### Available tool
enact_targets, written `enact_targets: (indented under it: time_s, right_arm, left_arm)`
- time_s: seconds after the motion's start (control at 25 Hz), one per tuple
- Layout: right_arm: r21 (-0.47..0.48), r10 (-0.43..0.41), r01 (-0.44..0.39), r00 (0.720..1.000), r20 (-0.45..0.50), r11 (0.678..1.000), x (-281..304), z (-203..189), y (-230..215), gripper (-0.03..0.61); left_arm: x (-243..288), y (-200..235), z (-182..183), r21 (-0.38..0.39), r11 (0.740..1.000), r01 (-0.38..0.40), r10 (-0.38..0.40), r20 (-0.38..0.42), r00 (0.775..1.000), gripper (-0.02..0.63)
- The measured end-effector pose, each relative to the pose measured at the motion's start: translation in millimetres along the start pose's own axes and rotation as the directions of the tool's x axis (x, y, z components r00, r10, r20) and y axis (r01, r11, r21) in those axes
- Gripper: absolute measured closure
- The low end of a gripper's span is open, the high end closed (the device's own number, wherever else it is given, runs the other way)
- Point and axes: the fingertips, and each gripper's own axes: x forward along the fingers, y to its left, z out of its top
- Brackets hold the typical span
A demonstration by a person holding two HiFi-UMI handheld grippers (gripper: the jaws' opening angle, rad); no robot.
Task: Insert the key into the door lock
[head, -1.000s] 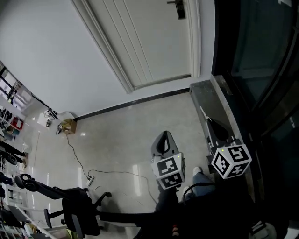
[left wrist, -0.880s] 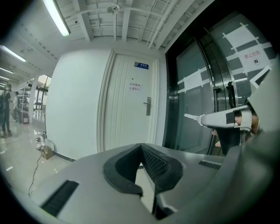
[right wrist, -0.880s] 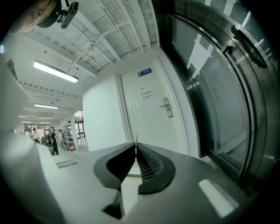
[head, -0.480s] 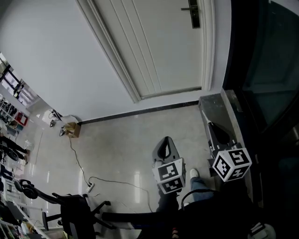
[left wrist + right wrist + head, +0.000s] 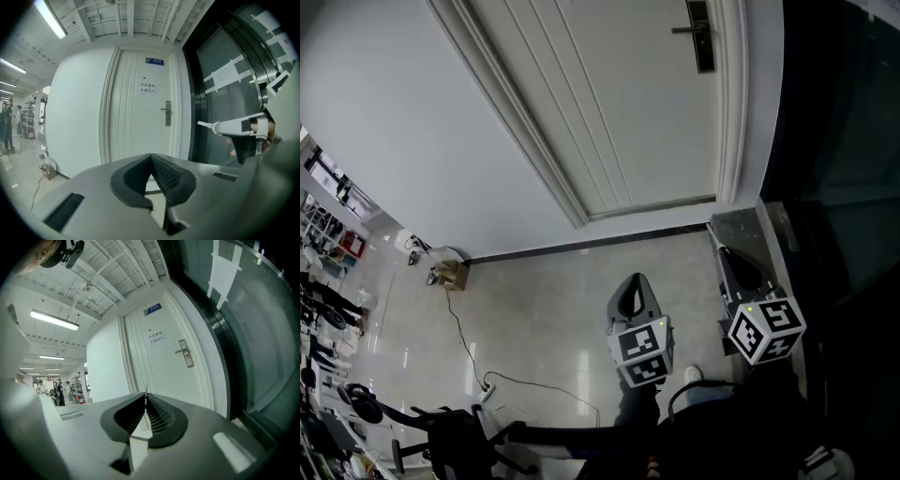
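Left gripper [image 5: 151, 158]: one of two; jaws clenched pad to pad with nothing between them; at 6 o'clock in the head view.
Right gripper [image 5: 146, 398]: second of two; jaws clamped on the key; at 4 o'clock in the head view, just beside the left one.
Key [image 5: 146, 389]: one; its thin blade sticks out past the right jaw tips and points toward the door, well apart from the lock.
Marker cubes: two, the left cube [image 5: 639, 349] and the right cube [image 5: 766, 328], one on each gripper.
Floor [image 5: 544, 300]: glossy pale tile; one cable [image 5: 455, 323] runs from 7 toward 9 o'clock to one cardboard box [image 5: 448, 275] at the wall foot.
Door [image 5: 628, 103]: one, white, panelled, at 12 o'clock.
Door lock [image 5: 701, 37]: one narrow plate with one lever handle, at 1 o'clock, near the door's right edge.
Door signs: two, a blue plate [image 5: 154, 61] above a paper notice [image 5: 147, 88].
Glass wall [image 5: 844, 141]: dark, at 3 o'clock.
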Motion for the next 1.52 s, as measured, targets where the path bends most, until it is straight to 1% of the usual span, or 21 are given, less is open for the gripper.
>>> enact_targets:
  time_s: [0.28,0.6,0.76,1.0,1.28,1.52]
  right_arm:
    - [-0.002,0.014,-0.014,1.000,0.006,1.000,36.1,9.2,-28.8,0.566]
    - [0.011,0.007,-0.007,1.000,-0.013,1.000,71.0,6.3,-57.4,0.566]
    - [0.013,-0.001,0.001,1.000,-0.012,1.000,97.2,7.5,-65.3,0.566]
    - [0.005,-0.028,0.028,1.000,0.006,1.000,155.6,14.8,-84.8,0.566]
    - [-0.006,-0.062,0.062,0.998,0.030,0.998,238.6,39.8,-100.3,0.566]
    - [-0.006,-0.086,0.086,0.995,0.043,0.996,300.4,53.0,-105.4,0.566]
  left_arm:
    - [46.9,-10.5,12.5,-0.003,1.000,-0.001,0.001,0.020,1.000,0.612]
    - [92.8,-16.8,7.6,0.005,1.000,0.009,-0.009,-0.024,1.000,0.612]
    - [121.0,-11.5,13.7,0.010,1.000,0.021,-0.021,-0.018,1.000,0.612]
    - [187.2,0.6,32.6,0.013,0.999,0.050,-0.050,0.006,0.999,0.612]
    - [271.5,19.1,74.4,0.037,0.994,0.102,-0.103,0.031,0.994,0.612]
    - [331.4,38.6,98.2,0.054,0.989,0.138,-0.140,0.033,0.990,0.612]
